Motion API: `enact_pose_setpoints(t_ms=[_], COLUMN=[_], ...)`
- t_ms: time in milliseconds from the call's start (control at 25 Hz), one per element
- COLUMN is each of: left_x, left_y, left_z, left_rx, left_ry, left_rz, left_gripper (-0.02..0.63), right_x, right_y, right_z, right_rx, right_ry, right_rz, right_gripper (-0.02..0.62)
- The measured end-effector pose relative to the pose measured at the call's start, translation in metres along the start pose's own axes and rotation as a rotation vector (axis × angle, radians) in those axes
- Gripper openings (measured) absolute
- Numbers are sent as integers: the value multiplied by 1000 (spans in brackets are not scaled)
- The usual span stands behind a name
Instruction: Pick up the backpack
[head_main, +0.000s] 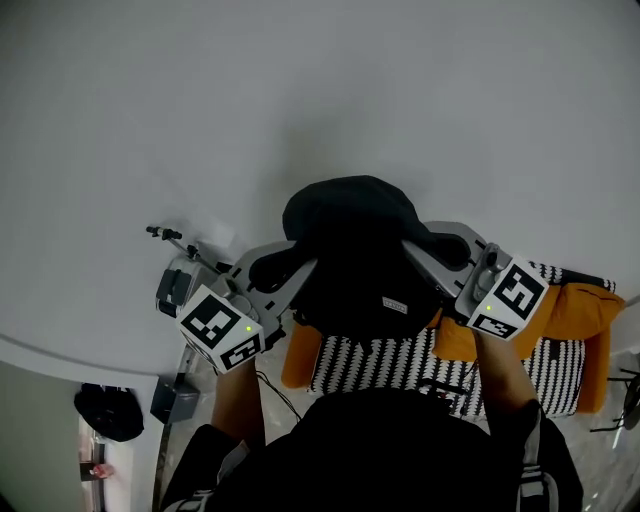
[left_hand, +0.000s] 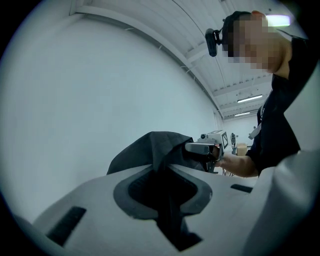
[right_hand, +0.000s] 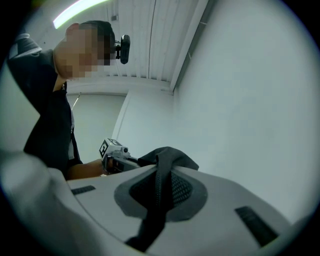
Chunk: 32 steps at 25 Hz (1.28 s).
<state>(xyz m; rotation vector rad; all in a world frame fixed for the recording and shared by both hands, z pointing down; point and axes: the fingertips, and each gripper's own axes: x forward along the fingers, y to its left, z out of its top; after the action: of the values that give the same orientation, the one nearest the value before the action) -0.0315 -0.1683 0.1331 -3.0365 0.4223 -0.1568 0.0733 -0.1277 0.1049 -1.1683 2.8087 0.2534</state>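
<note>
The black backpack (head_main: 352, 250) is held up between the two grippers, before a white wall (head_main: 320, 90). The left gripper (left_hand: 166, 197) is closed on a fold of its fabric. The right gripper (right_hand: 156, 197) is clamped almost fully together on its strap. A striped cushion (head_main: 400, 365) is seen below the grippers.

The backpack (head_main: 350, 250) is matt black cloth; the left gripper (left_hand: 166, 197) and right gripper (right_hand: 157, 196) are smooth grey plastic.
</note>
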Motion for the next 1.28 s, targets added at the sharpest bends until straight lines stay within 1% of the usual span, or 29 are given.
enact_pose_setpoints(t_ms=[160,560,720,960,1040,1160,1280], left_x=[-3,-4,-3,-7,-7,0,0], left_y=[-3,-15,-21,-24,-31,-54,-50], left_z=[24,71,82,87,88,95,94], left_rx=[43,135,155,161,166,180,179], left_ry=[-30,-83,-88,-98,-99,-102,-102], left_rz=[-5,-38,-52,-62,-65,-70,-73], left_gripper=[66,66,65,64,64,63,63], right_x=[-2,-14,-20,-20,-27,-51,-47], right_y=[4,9,12,18,21,27,26], right_z=[22,63,72,78,79,86,84], right_rx=[-38,-79,-97,-109,-108,-111,-111], right_ry=[-20,-92,-106,-118,-128,-148,-151], right_rz=[4,4,4,14,19,19,22], right_gripper=[31,31,31,31,31,31,31])
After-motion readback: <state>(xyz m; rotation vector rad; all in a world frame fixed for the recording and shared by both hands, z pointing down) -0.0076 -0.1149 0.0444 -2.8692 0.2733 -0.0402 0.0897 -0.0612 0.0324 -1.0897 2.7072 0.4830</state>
